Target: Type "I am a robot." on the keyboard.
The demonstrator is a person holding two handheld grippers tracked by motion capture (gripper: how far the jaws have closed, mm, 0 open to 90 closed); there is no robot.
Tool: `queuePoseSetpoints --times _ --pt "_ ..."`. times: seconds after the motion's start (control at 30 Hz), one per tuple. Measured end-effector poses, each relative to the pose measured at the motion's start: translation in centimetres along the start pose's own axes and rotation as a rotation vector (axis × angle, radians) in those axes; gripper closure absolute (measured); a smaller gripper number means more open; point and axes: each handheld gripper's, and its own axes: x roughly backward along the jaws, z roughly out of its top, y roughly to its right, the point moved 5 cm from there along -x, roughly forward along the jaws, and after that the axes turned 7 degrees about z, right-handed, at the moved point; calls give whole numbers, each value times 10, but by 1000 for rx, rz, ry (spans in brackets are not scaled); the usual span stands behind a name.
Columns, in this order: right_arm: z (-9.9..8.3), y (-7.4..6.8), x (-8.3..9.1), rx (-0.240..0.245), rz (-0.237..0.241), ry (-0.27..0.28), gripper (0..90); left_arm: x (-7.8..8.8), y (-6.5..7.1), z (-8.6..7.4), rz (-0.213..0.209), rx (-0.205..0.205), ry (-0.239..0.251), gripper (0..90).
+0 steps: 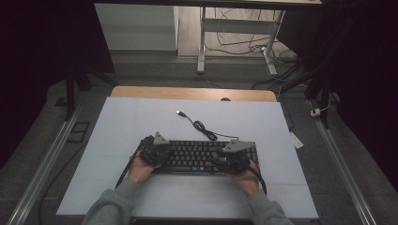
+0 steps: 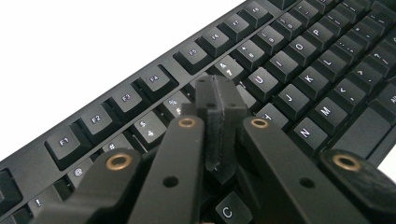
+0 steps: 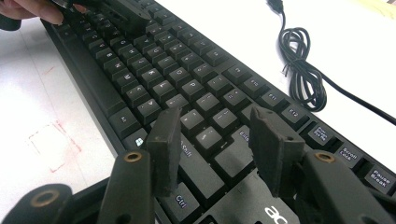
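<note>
High view first: one black keyboard (image 1: 197, 157) lies on the white table (image 1: 141, 117), and everything is placed off it. The left gripper (image 1: 154, 151) sits over the keyboard's left end, the right gripper (image 1: 233, 157) over its right end, two grippers in two hands. One cable (image 1: 202, 127) coils just beyond the keyboard's far edge, its single plug lying farther out on the sheet.

Left gripper view now: the left gripper (image 2: 219, 126) has its jaws pressed together with nothing between them, the joined tip poised over the keyboard (image 2: 289, 79) near the number row, by the look of it for poking a key. Whether it touches a cap, I cannot tell.

Right gripper view: the right gripper (image 3: 219, 149) stands about half open, empty, its jaws hanging over the keyboard (image 3: 187, 88) near Shift and Enter. The cable (image 3: 303, 74) lies beyond the function row.

The danger, as I see it: that closed tip is wider than one cap, so a slanted press could catch two keys. And those open right jaws could drop onto keys by accident if the hand sags.
</note>
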Motion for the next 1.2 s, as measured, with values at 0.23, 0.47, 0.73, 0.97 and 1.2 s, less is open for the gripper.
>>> queuePoseSetpoints --times 0.23,0.47,0.73,0.97,1.2 --pt "1 0 1 0 -2 3 540 4 -1 2 -1 3 21 894" --pt "1 2 3 1 -10 11 537 21 -9 3 0 29 68 892" --pt "1 4 4 -6 -12 11 532 44 -18 -2 -21 81 108 613" --pt "1 5 4 -5 -18 9 529 54 -23 -11 -15 109 96 436" --pt "1 6 5 -9 -17 13 528 62 -31 -27 -4 124 77 379"
